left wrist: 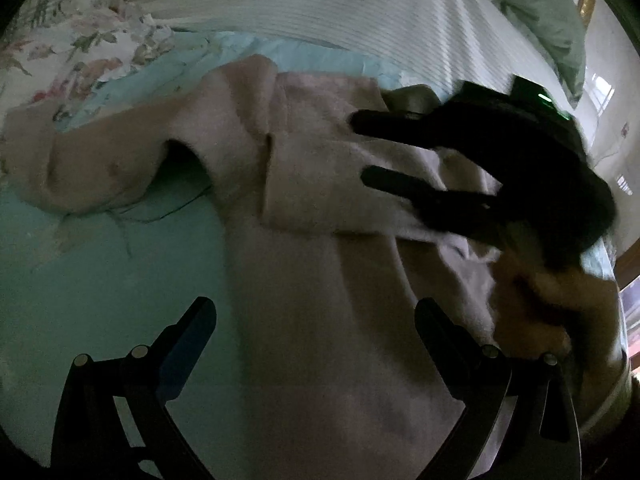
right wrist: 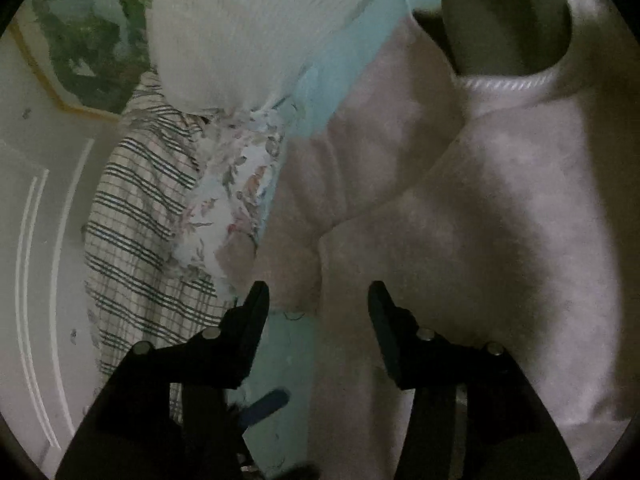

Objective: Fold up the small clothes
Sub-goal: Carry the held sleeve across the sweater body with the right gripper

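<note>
Pink fleecy sweater point(left wrist: 320, 208) is spread over a mint-green sheet point(left wrist: 100, 280), one sleeve folded across its chest. Only the right wrist view catches the ribbed collar point(right wrist: 506, 82), plus a checked cloth point(right wrist: 136, 216) and what's probably a framed picture point(right wrist: 80, 40), it's pretty blurry. Floral fabric point(left wrist: 80, 48) and a white ribbed blanket point(left wrist: 320, 4) sit behind. Left gripper point(left wrist: 316, 312) hangs over the hem, fingers spread, gripping nothing. Right gripper point(left wrist: 360, 148) hovers by the folded sleeve, jaws parted and empty.

Pale pink sweater point(left wrist: 320, 280) on mint-green sheet point(left wrist: 100, 280) — floral cloth point(left wrist: 80, 40), white ribbed pillow point(left wrist: 320, 0), green-striped plaid fabric point(right wrist: 140, 220).
</note>
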A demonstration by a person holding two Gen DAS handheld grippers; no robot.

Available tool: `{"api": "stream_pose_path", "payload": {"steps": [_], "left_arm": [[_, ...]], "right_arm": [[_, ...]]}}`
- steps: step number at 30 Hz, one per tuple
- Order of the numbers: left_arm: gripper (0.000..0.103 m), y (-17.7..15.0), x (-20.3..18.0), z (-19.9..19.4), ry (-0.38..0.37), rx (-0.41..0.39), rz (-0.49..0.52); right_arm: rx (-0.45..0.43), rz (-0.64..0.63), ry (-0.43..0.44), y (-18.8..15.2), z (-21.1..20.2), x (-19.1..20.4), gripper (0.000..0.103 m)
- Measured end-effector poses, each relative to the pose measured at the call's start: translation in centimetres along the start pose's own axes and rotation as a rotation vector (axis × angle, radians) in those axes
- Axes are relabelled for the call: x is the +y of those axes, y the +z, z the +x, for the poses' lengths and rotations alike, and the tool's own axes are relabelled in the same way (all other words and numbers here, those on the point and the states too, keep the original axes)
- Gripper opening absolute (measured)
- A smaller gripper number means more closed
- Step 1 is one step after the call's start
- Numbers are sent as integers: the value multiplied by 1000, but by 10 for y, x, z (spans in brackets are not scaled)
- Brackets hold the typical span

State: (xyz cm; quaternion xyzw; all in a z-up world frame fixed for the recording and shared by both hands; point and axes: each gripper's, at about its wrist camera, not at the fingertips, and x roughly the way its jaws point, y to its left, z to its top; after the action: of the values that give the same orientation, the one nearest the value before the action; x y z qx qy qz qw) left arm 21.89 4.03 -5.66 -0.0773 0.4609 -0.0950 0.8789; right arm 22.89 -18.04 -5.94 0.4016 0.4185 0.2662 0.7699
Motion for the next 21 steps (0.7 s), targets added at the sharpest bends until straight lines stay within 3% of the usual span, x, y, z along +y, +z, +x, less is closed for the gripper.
{"api": "stream_pose_path", "payload": {"steps": [3,5,10,13,17,19,21], "left_arm": [[100,15,1,22,5,18,-11],[100,24,3,32,12,22,-21],[95,42,2,38,24,-13,-40],[94,48,-6,26,-8,-97,-16],[91,56,-12,27,-98,-143,20],[86,60,-13,46,-72,-102,51],[73,61,-9,68,-24,-32,55]], "right_arm": [[-68,-20,-18,2,-32,4,53],[-128,-49,-77,5,-60,5,53],[-305,-116,-371,24,-143,-11,53],[-376,-90,-531,45,-186,-42,53],[-317,-68,-662,71,-191,-84,53],[-260,-61,-647,78,-179,-100,53],[-193,-82,-612,80,-158,-109,53]]}}
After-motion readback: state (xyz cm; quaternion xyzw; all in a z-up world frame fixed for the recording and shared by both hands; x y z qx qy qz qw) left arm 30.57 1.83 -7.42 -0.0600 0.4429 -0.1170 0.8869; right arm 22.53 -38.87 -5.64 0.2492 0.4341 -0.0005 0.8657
